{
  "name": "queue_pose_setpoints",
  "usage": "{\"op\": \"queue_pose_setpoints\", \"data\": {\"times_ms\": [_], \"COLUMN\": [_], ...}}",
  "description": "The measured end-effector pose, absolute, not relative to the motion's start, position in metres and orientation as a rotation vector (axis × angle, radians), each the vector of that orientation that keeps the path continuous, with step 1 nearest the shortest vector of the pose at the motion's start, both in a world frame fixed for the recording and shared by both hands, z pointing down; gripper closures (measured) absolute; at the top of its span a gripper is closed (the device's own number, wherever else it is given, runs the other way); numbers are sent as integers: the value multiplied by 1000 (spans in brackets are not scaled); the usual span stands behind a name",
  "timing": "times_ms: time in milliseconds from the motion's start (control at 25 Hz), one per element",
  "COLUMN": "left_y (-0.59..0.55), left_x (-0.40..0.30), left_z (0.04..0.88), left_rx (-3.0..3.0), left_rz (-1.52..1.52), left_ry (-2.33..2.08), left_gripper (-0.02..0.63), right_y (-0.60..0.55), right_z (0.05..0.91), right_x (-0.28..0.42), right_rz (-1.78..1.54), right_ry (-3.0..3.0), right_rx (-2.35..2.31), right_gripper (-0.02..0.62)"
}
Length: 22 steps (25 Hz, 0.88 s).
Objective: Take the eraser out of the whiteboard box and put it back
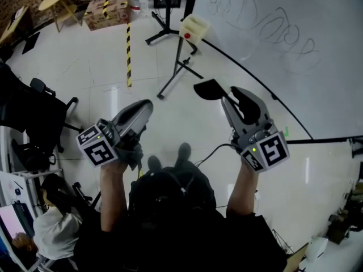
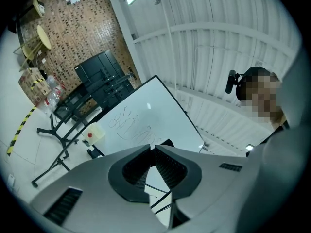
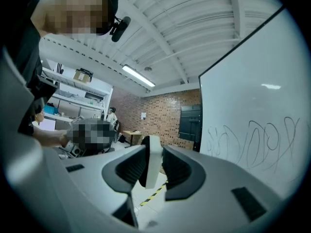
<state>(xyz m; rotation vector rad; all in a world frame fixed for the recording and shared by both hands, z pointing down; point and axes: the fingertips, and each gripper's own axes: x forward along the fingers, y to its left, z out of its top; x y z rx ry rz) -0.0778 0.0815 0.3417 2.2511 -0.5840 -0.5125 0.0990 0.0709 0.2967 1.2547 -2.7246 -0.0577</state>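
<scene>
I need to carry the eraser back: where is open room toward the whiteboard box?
Open: bare floor between the striped tape and the stand. Crowded: under the whiteboard box, where the stand's legs spread; office chair at left.

You hold your left forearm point(image 1: 112, 194) and right forearm point(image 1: 243, 188) extended side by side, left gripper point(image 1: 148, 104) closed on nothing, right gripper point(image 1: 228, 93) clamped on the eraser point(image 1: 207, 89) at its jaw tips.
</scene>
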Motion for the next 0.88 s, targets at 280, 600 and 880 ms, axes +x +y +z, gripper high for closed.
{"op": "queue_pose_setpoints", "data": {"times_ms": [280,600,880], "left_y": [104,114,118], "left_x": [-97,-99,-103], "left_z": [351,351,354], "left_rx": [2217,2216,2218], "left_rz": [-549,-567,-577], "left_ry": [-482,-429,-428], "left_gripper": [592,592,592], "right_y": [112,127,128], "right_z": [296,296,300], "right_x": [79,76,71], "right_rz": [-47,-53,-60], "right_ry": [-2637,-2597,-2601], "right_rx": [1323,1361,1350], "right_gripper": [465,465,465]}}
